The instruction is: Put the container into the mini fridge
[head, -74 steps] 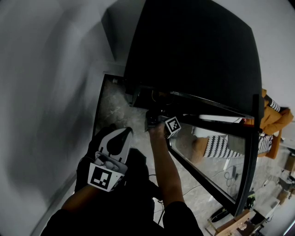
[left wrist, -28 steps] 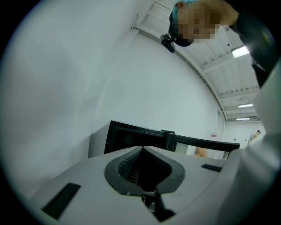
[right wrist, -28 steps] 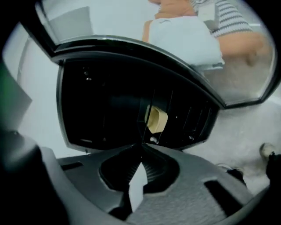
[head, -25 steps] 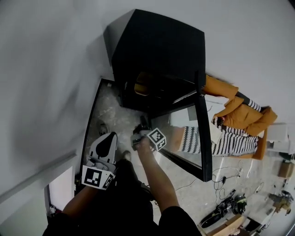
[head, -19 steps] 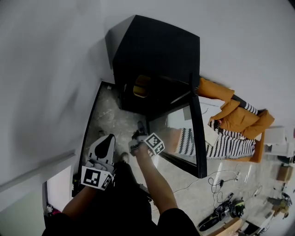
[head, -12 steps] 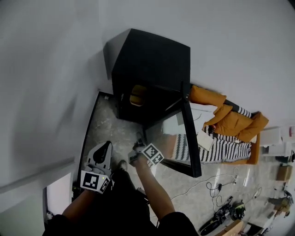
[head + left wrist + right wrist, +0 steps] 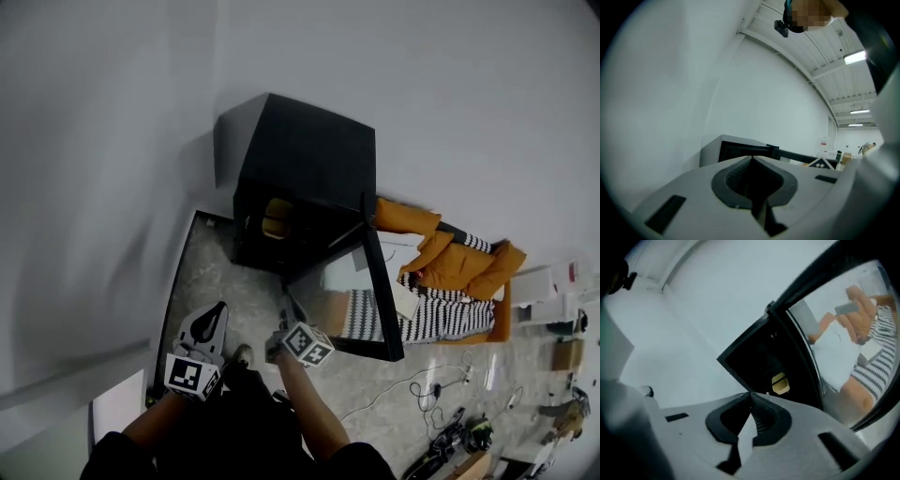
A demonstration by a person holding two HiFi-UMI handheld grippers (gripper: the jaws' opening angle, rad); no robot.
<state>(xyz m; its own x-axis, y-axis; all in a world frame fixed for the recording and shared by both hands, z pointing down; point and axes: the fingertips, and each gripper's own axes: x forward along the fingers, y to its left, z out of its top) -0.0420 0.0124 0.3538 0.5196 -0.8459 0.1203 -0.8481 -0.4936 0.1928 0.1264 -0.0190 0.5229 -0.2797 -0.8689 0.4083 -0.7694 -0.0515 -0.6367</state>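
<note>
- Already inside: container (image 7: 277,216), small, pale yellow and boxy, lit against the dark cavity of the mini fridge (image 7: 300,169).
- Sits at the left side of the cavity in the head view, close to the front opening; shows in the right gripper view as a yellow block with a darker band across it.
- Touches neither gripper; well apart from both.
- Left gripper (image 7: 751,159): jaws together at the tips, nothing between them, held low at the left in front of the fridge.
- Right gripper (image 7: 283,326): jaws closed and empty, pointing toward the open cavity, just beside the near lower corner of the door (image 7: 349,298).
- Door swung wide to the right, glass panel mirroring the room; thin black frame edge jutting toward the person.
- Leaves the fridge front fully exposed, with bare marbled floor (image 7: 225,281) between the grippers and the opening.
- Hems the fridge on the left and behind with white wall (image 7: 112,141); little room on that side.
- Narrows the right side with the open door itself.
- Beyond the door: orange jacket (image 7: 450,258) lying over a black-and-white striped cloth (image 7: 441,314), both against the wall.
- Farther right on the floor: loose cables (image 7: 427,389) and small clutter, too small to tell apart.
</note>
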